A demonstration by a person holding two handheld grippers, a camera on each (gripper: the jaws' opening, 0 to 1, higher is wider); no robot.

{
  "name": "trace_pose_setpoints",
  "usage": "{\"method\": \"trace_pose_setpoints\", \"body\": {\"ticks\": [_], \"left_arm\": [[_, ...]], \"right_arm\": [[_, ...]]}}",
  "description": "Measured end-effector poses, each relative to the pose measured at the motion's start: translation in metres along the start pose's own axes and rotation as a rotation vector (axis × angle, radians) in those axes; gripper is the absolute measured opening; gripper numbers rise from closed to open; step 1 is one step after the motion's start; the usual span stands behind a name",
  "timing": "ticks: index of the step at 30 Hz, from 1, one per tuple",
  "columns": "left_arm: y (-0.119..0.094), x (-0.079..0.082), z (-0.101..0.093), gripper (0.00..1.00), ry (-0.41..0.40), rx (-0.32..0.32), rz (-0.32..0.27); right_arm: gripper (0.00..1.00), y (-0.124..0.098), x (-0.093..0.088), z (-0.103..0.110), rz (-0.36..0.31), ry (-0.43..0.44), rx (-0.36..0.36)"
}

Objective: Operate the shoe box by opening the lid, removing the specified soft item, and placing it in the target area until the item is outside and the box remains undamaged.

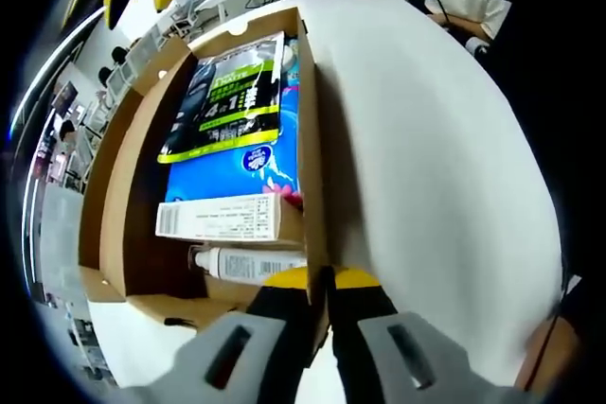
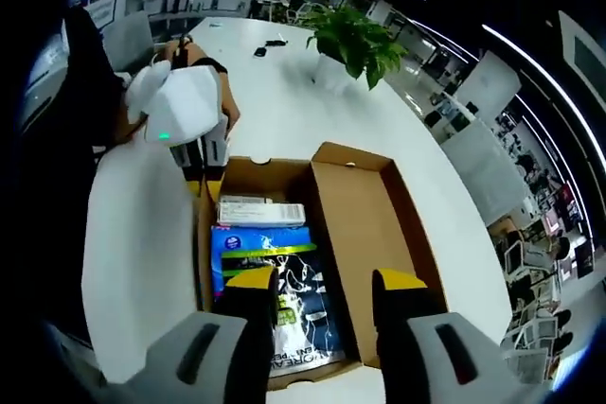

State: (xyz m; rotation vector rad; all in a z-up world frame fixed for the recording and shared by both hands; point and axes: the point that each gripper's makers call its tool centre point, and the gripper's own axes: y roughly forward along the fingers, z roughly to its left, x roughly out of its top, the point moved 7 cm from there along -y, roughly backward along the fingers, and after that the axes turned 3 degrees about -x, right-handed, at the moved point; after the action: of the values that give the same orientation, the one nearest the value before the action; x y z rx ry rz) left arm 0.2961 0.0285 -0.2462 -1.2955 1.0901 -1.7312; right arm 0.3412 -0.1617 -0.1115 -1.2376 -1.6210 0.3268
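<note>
Cardboard shoe box (image 2: 360, 234) lies open on the white worktop (image 2: 312, 111). The left gripper (image 1: 320, 276) is clamped on the raised lid (image 1: 426, 167), apparently to keep it back. The right gripper (image 2: 317, 292) hovers with jaws apart over the blue soft pack (image 2: 284, 281) inside, beside a white carton (image 2: 260, 212), likely ready to grasp it.

One open cardboard shoe box (image 2: 360, 224) is seen on one white table (image 2: 312, 111). Inside it, four items are counted: one white carton (image 1: 220, 219), one white tube (image 1: 248, 263), one blue packet (image 1: 235, 166) and one dark packet with a green band (image 1: 227, 101). One potted plant (image 2: 355, 40) is seen on the table
</note>
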Motion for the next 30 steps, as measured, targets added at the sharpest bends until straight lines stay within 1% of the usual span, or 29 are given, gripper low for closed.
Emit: {"method": "trace_pose_setpoints", "body": {"ticks": [3,7,10,12,14,19,21,26,30], "left_arm": [[0.0,0.0,0.0,0.05,-0.003,0.0,-0.001],[0.0,-0.001,-0.001,0.05,0.002,-0.001,-0.003],[0.0,-0.001,-0.001,0.05,-0.002,-0.001,-0.001],[-0.001,0.001,-0.005,0.05,-0.001,0.001,0.001],[-0.001,0.003,-0.008,0.05,0.0,0.003,0.002],[-0.001,0.002,-0.006,0.05,-0.004,0.005,0.009],[-0.001,0.002,-0.005,0.05,-0.002,0.005,0.008],[-0.001,0.001,-0.004,0.05,-0.001,0.003,0.005],[-0.001,0.001,-0.002,0.05,-0.008,0.003,0.006]], "right_arm": [[0.4,0.003,0.001,0.005,0.0,-0.018,-0.001],[0.42,0.007,0.0,0.012,0.018,-0.097,-0.011],[0.43,0.01,-0.004,0.019,0.027,-0.094,0.006],[0.43,0.014,-0.009,0.025,0.038,-0.098,0.026],[0.44,0.017,-0.015,0.029,0.063,-0.107,0.033],[0.44,0.025,-0.025,0.038,0.068,-0.13,0.049],[0.44,0.029,-0.03,0.043,0.095,-0.143,0.063],[0.45,0.032,-0.034,0.046,0.109,-0.158,0.082],[0.45,0.032,-0.037,0.047,0.121,-0.175,0.079]]}}
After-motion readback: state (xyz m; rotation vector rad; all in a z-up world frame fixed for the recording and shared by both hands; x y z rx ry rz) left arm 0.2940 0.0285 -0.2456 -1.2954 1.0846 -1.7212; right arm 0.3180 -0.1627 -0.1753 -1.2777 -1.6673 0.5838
